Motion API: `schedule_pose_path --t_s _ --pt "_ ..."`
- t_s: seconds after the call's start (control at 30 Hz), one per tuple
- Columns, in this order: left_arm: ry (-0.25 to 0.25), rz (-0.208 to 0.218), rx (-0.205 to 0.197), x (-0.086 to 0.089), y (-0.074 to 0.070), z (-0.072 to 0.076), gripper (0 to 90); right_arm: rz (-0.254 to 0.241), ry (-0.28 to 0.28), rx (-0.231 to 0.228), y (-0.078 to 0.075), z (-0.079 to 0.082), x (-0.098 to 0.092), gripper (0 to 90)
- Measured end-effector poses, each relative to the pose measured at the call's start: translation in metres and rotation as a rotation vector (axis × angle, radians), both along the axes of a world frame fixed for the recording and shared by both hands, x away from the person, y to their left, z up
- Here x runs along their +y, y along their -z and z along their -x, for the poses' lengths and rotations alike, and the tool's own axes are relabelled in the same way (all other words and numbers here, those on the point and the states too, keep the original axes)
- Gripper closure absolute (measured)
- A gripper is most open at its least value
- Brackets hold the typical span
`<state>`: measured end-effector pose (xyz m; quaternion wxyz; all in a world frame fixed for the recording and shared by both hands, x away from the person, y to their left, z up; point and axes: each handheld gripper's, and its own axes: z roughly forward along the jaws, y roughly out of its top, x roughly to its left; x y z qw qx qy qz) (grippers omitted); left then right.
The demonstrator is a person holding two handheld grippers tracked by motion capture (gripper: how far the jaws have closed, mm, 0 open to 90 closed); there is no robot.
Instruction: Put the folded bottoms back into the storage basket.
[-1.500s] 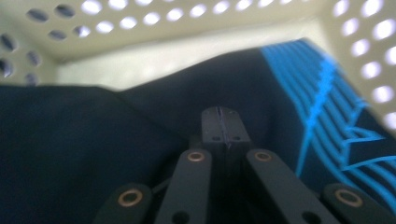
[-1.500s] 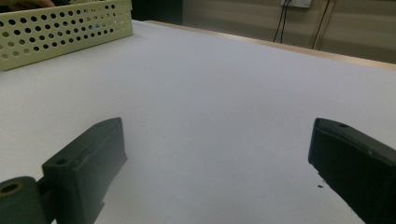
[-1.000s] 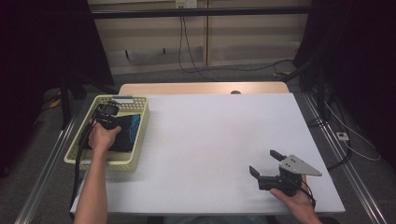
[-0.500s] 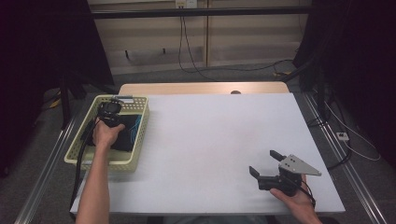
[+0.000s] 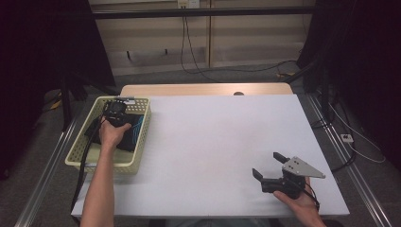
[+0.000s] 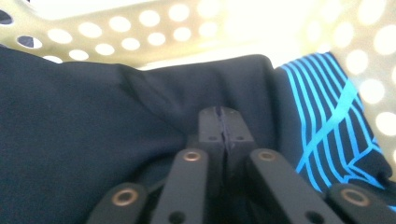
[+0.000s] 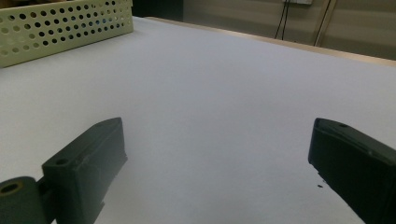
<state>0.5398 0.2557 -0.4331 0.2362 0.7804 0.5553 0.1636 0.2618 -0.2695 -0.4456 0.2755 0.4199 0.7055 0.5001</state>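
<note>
1. The left gripper (image 6: 223,122) sits down inside the basket (image 5: 122,160), its jaws almost together, pinched on a fold of the dark cloth (image 6: 93,140) at their tips.
2. They were tight shut a second ago and have just been opening a hair; the fold looks still caught between them, though the close view makes that hard to judge.
3. Compared with a second ago, the left hand has crept toward the basket's far end.
4. The cloth's blue-striped part (image 6: 327,121) lies right of the jaws.
5. The right gripper (image 5: 268,164) rests on the white table (image 5: 213,142), jaws wide apart, holding nothing.
6. Likely step: lifting the cloth out.
</note>
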Motion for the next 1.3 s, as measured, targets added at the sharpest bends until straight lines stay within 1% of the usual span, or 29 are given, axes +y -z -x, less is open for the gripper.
schedule_pose_path --t_s 0.07,0.13,0.17,0.23,0.27,0.3,0.37,0.4,0.43,0.5,0.53,0.57,0.6,0.63,0.67,0.7,0.73,0.77,0.8,0.87,0.9,0.97,1.03,1.1,1.2,1.27,1.3 --pt "-0.012 0.001 -0.009 0.003 -0.002 0.001 82.9 -0.001 0.001 0.000 0.000 0.000 0.000 3.8" --pt "-0.027 0.006 -0.032 0.007 -0.005 0.004 82.9 -0.003 0.003 -0.001 0.000 0.000 -0.001 3.8" --pt "-0.033 -0.002 -0.043 0.011 -0.008 0.005 82.7 -0.003 0.004 0.000 0.000 0.000 -0.001 3.8" --pt "-0.053 0.014 -0.065 0.019 -0.013 0.009 81.8 -0.004 0.004 -0.001 0.000 0.000 -0.001 3.8" --pt "-0.054 0.022 -0.073 0.022 -0.015 0.010 81.5 -0.003 0.003 -0.002 0.000 0.000 -0.001 3.8" --pt "-0.049 0.006 -0.078 0.026 -0.018 0.013 80.5 -0.002 0.003 -0.001 0.000 0.000 -0.001 3.8" --pt "-0.057 -0.009 -0.102 0.032 -0.022 0.016 79.8 -0.001 0.002 0.000 0.000 0.000 0.000 3.8" --pt "-0.068 0.001 -0.107 0.037 -0.024 0.019 78.5 -0.001 0.002 0.000 0.000 0.000 0.000 3.8" --pt "-0.073 0.002 -0.113 0.041 -0.026 0.021 78.3 -0.001 0.002 0.001 0.000 0.000 0.000 3.8" --pt "-0.076 -0.020 -0.110 0.049 -0.027 0.023 77.8 0.000 0.000 0.000 0.000 0.000 0.000 3.8" --pt "-0.088 -0.026 -0.106 0.052 -0.026 0.025 77.7 0.000 -0.001 0.000 0.000 0.000 0.000 3.8" --pt "-0.098 -0.036 -0.087 0.056 -0.025 0.026 77.5 0.001 -0.001 0.001 0.000 0.000 0.000 3.8" --pt "-0.103 -0.039 -0.081 0.058 -0.023 0.027 76.6 0.000 0.000 0.002 0.000 -0.001 0.000 3.8" --pt "-0.097 -0.039 -0.077 0.061 -0.022 0.029 76.5 0.000 0.000 0.001 0.000 -0.001 0.000 3.8" --pt "-0.106 -0.036 -0.072 0.064 -0.020 0.030 76.6 0.000 -0.001 0.001 0.000 -0.001 0.000 3.8" --pt "-0.116 -0.038 -0.059 0.066 -0.019 0.032 76.7 -0.001 0.000 0.003 0.000 -0.001 0.000 3.8" --pt "-0.109 -0.038 -0.048 0.068 -0.018 0.033 76.7 0.000 0.000 0.004 0.000 -0.001 0.000 3.8" --pt "-0.103 -0.027 -0.052 0.069 -0.016 0.034 76.1 -0.001 0.000 0.004 0.000 -0.001 0.000 3.8" --pt "-0.097 -0.027 -0.047 0.070 -0.016 0.035 75.4 0.000 0.000 0.004 0.000 -0.001 0.000 3.8" --pt "-0.088 -0.028 -0.056 0.069 -0.019 0.037 73.9 -0.001 0.000 0.004 0.000 -0.001 0.001 3.8" --pt "-0.084 -0.005 -0.073 0.069 -0.023 0.040 72.1 0.000 0.000 0.005 0.001 -0.001 0.001 3.8" --pt "-0.068 0.020 -0.112 0.069 -0.027 0.045 68.0 0.001 -0.001 0.004 0.001 -0.001 0.001 3.8" --pt "-0.052 0.022 -0.145 0.069 -0.032 0.049 65.1 -0.002 -0.003 0.002 0.000 -0.001 0.001 3.8" --pt "-0.043 0.037 -0.179 0.069 -0.036 0.054 60.4 -0.004 -0.001 0.003 0.001 -0.001 0.000 3.8" --pt "-0.023 0.042 -0.208 0.069 -0.038 0.059 51.3 -0.006 -0.002 0.002 0.001 -0.001 0.000 3.8" --pt "-0.011 0.039 -0.217 0.068 -0.038 0.062 45.1 -0.007 -0.004 0.003 0.001 -0.001 0.000 3.8" --pt "-0.026 0.046 -0.226 0.068 -0.039 0.063 41.3 -0.007 -0.004 0.004 0.001 -0.001 0.000 3.8"
